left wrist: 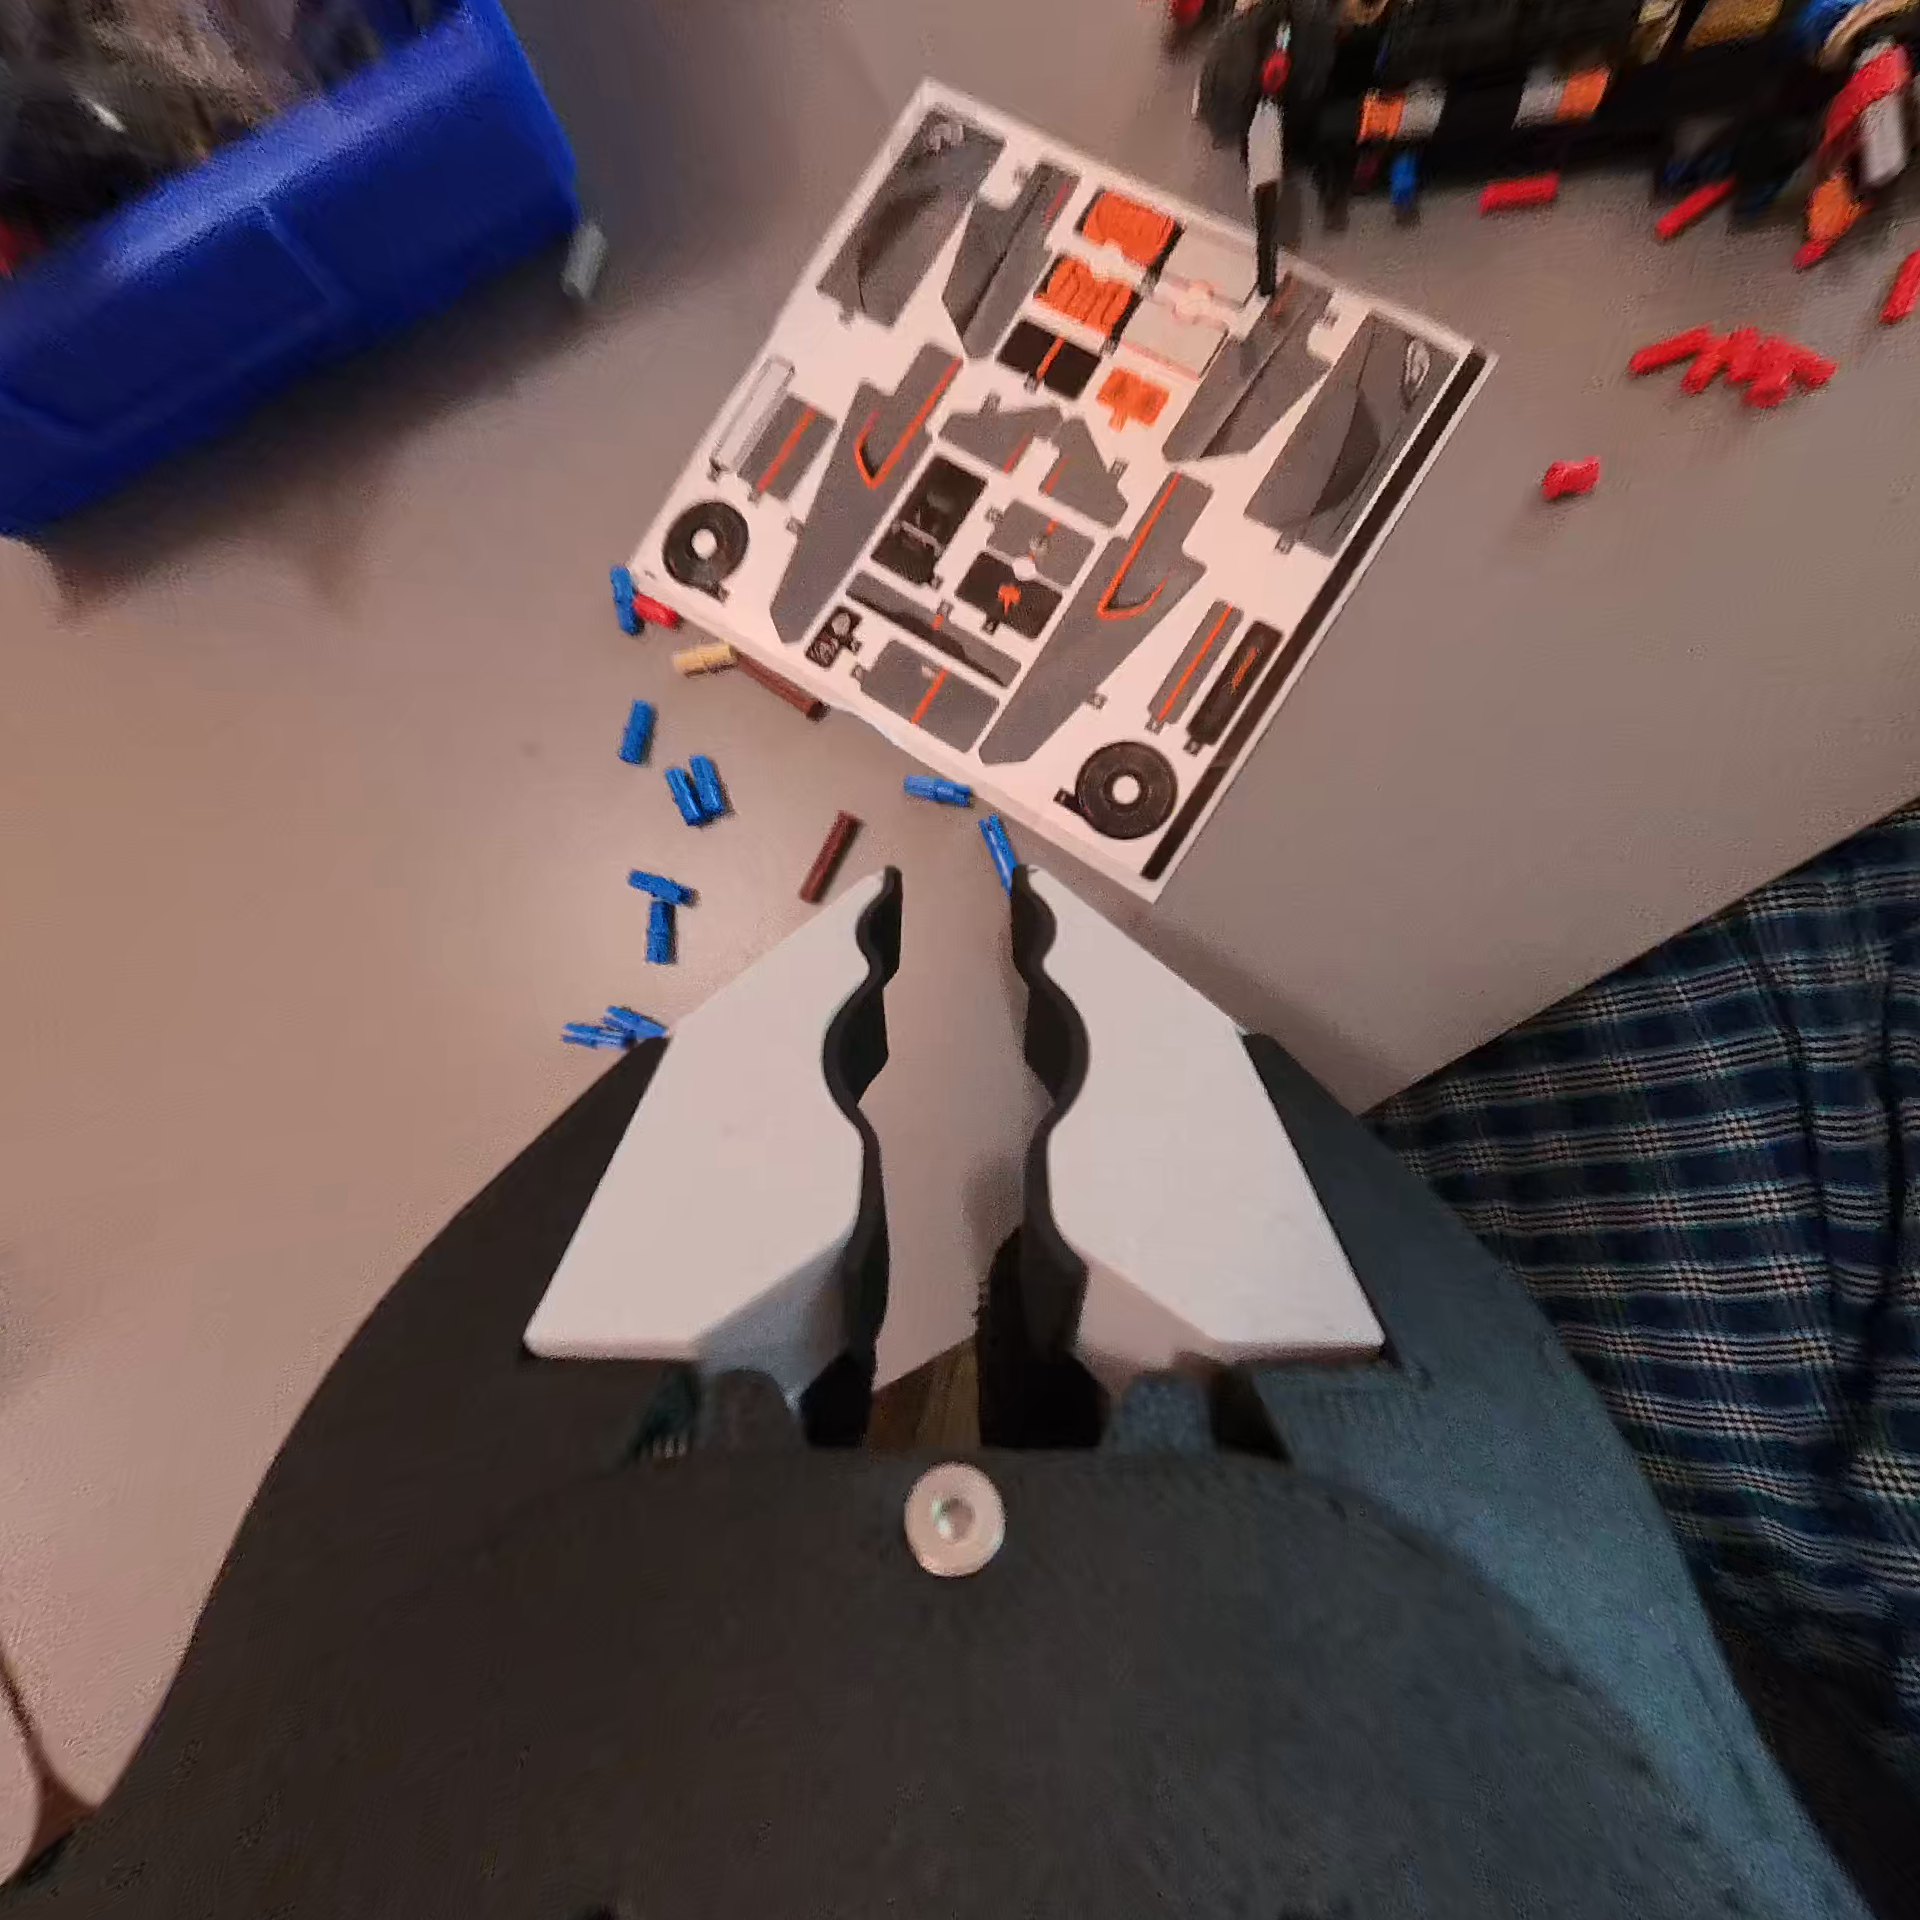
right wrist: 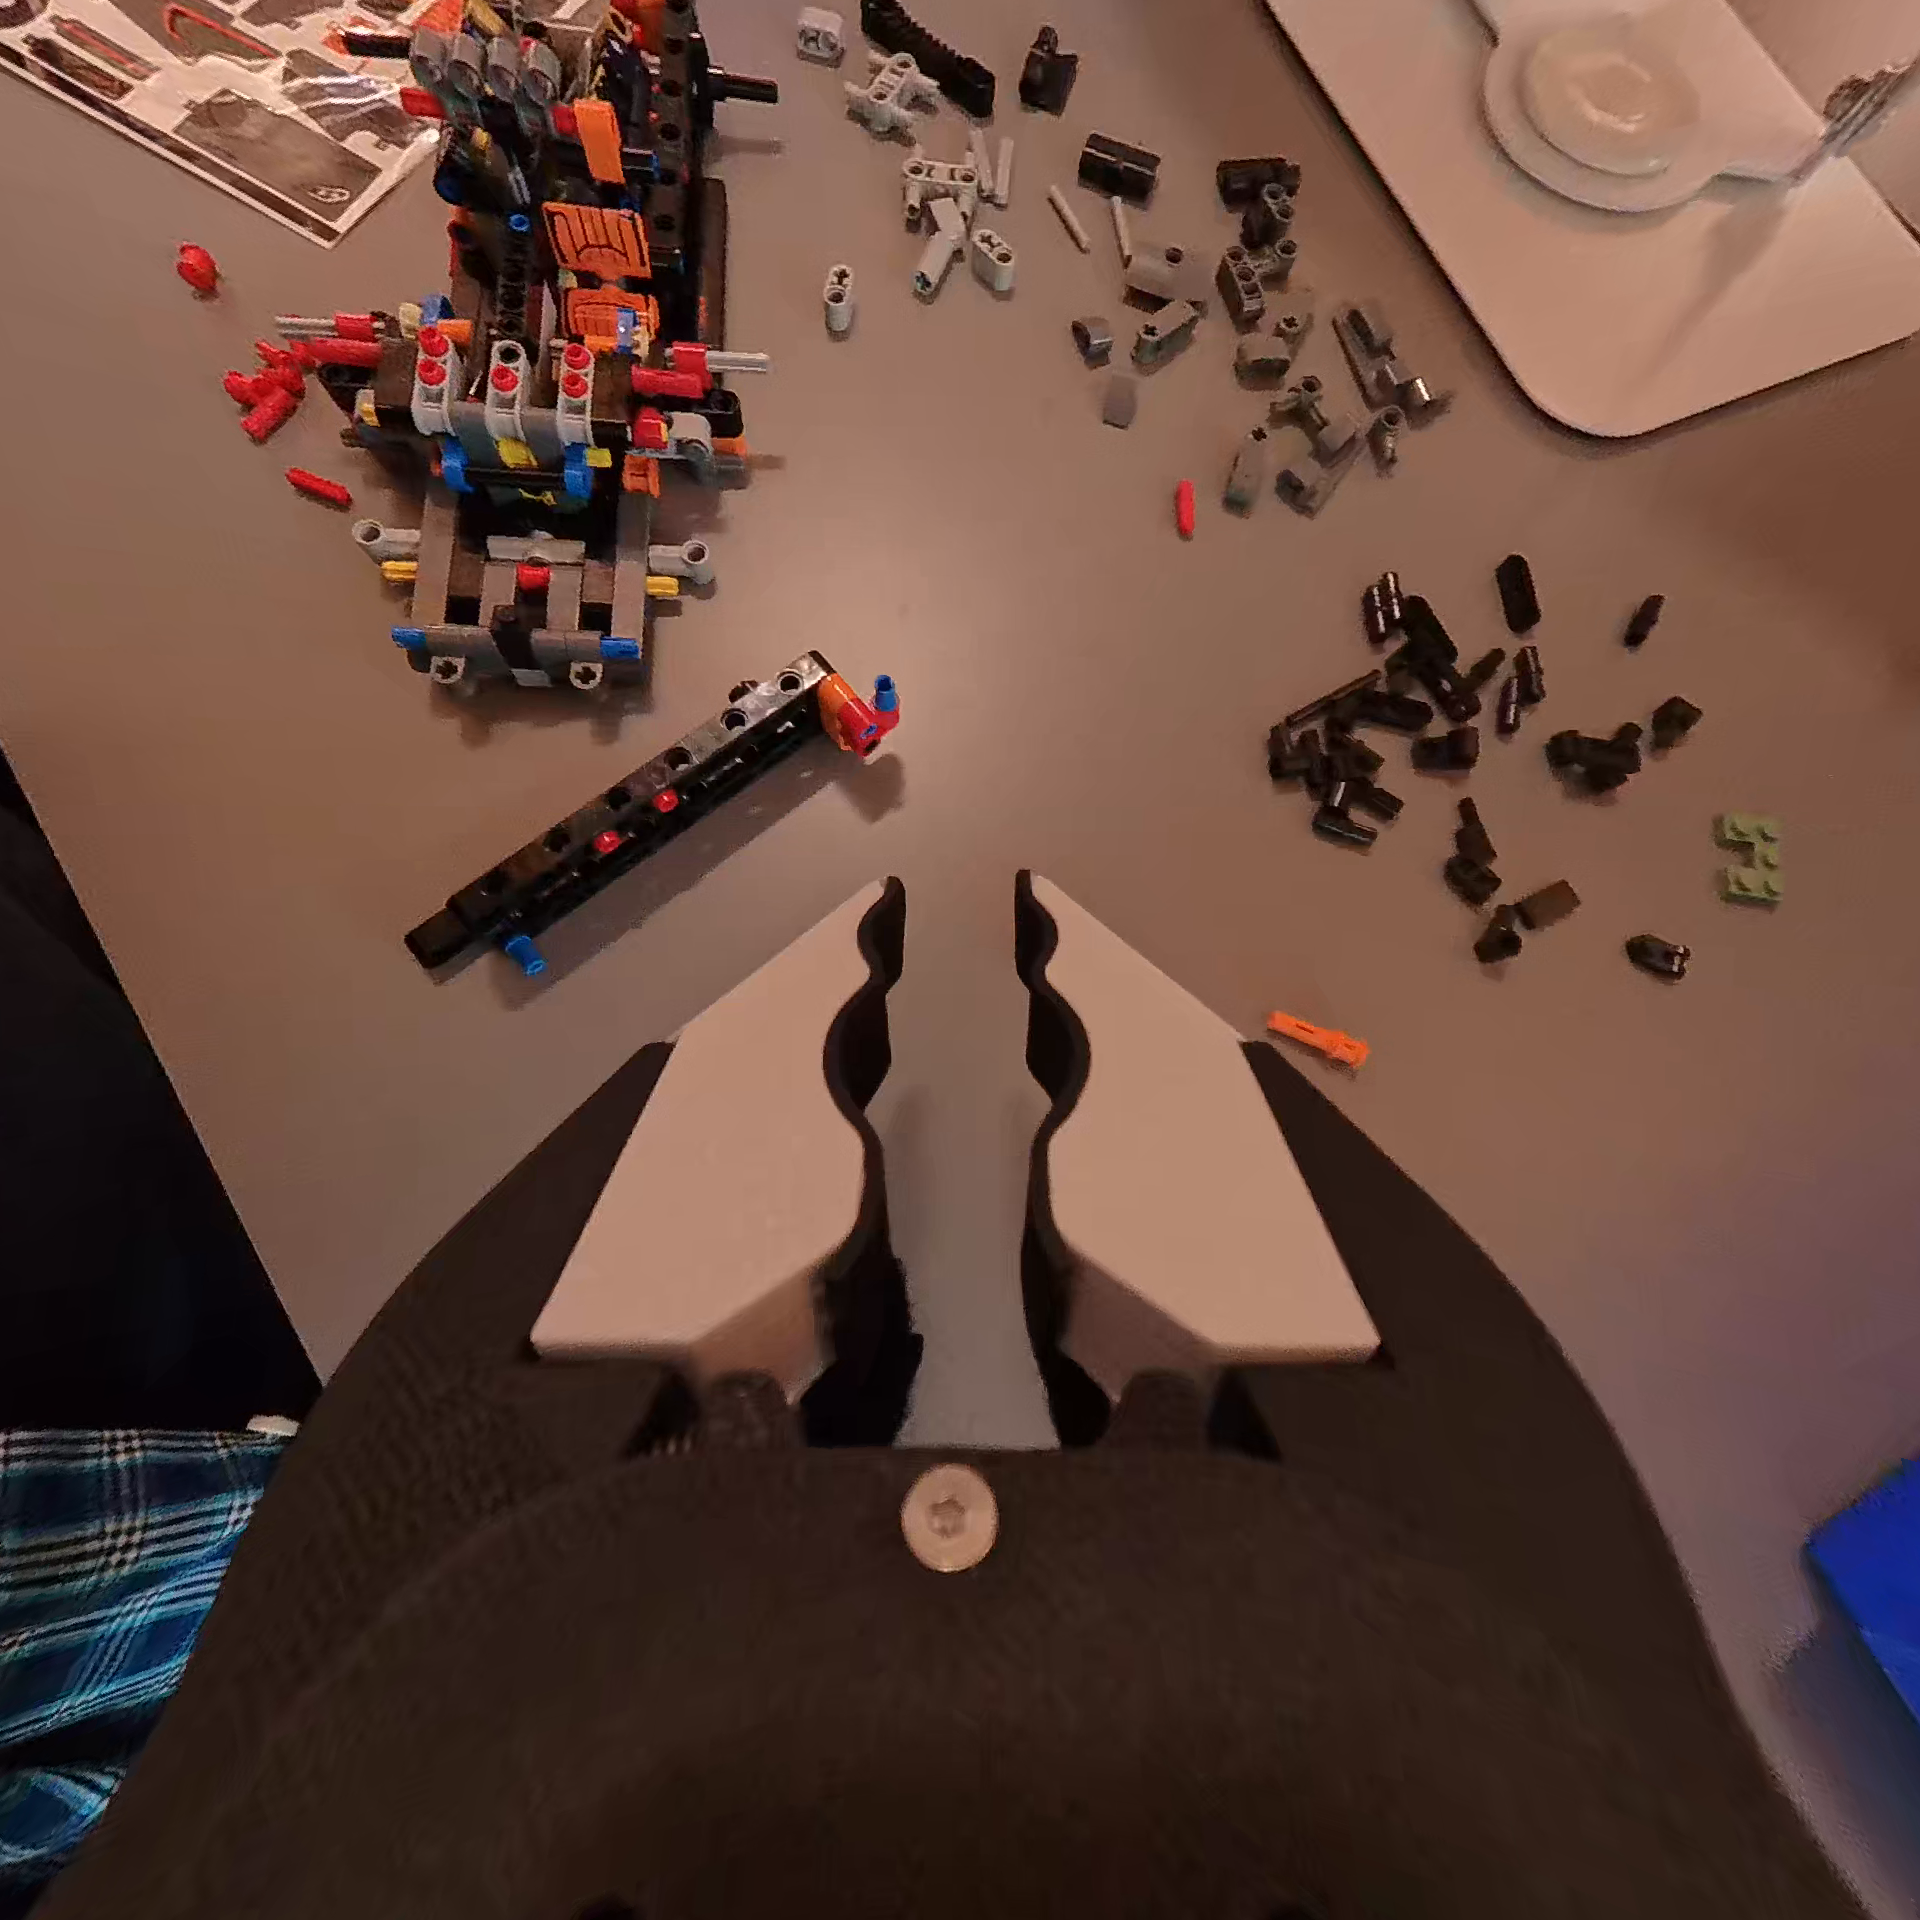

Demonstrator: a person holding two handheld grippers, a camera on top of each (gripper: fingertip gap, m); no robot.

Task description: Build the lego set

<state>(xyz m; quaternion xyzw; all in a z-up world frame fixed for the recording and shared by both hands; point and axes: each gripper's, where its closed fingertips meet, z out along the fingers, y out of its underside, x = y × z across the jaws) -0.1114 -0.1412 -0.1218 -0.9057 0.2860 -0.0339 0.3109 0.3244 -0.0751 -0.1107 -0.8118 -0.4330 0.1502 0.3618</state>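
In the right wrist view, the partly built lego model stands at the upper left of the grey table. A long black beam assembly with red pins and an orange, red and blue end lies just ahead and left of my right gripper, which is open and empty above the table. In the left wrist view, my left gripper is open and empty. Several blue pins and a brown axle lie just ahead and left of it. The sticker sheet lies beyond.
A blue bin stands at the far left. Red pins lie at the right. Grey parts and black parts are scattered on the right, with an orange pin, a green plate and a white tray. Plaid cloth is at the table edge. Spacing between my two grippers at the tips: around 45 centimetres. Between my left fingertips and the brown axle there is roughly 5 centimetres. Between my right fingertips and the partly built lego model there is roughly 15 centimetres.
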